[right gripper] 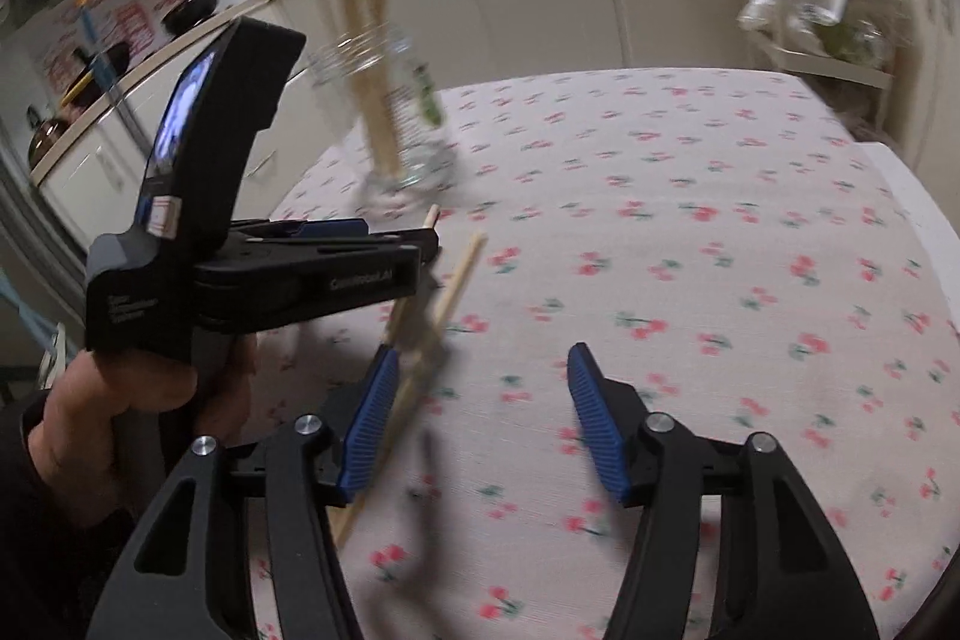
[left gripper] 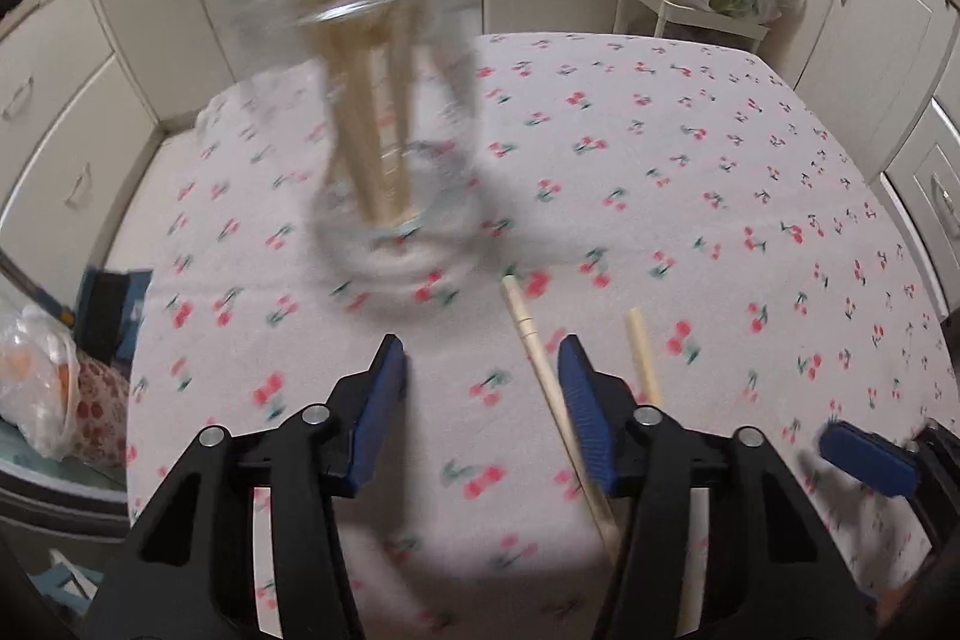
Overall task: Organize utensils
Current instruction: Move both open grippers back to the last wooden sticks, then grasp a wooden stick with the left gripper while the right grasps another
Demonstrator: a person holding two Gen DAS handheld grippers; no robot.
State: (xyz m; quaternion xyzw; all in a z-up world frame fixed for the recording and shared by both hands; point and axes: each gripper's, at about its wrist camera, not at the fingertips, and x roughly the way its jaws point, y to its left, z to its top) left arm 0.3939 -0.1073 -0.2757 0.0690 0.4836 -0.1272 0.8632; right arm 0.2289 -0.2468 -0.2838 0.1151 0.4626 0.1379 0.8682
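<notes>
Both the left gripper [left gripper: 483, 370] and the right gripper [right gripper: 483, 379] hang spread and empty over the cherry-print counter [left gripper: 720, 196]. Two chopsticks [left gripper: 540, 370] lie loose between them, near the glass jar [left gripper: 384, 112] already holding others. The step in hand looks like collecting; next, one gripper should close on a loose stick and stand it in the jar.

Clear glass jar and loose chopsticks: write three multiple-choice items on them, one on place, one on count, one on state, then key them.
1. Where does the clear glass jar stand?
A. on the cherry-print tablecloth
B. on the white wire rack
C. on the counter

2. How many pale wooden chopsticks lie loose on the cloth?
A. none
B. two
C. five

3. How do the left tongs stand?
A. shut on a chopstick
B. shut on the jar
C. open, holding nothing

Key: 1 A, its base rests on the cloth; 2 B, two sticks lie side by side near the tongs; 3 C, the blue pads are spread with only cloth between them.
</notes>
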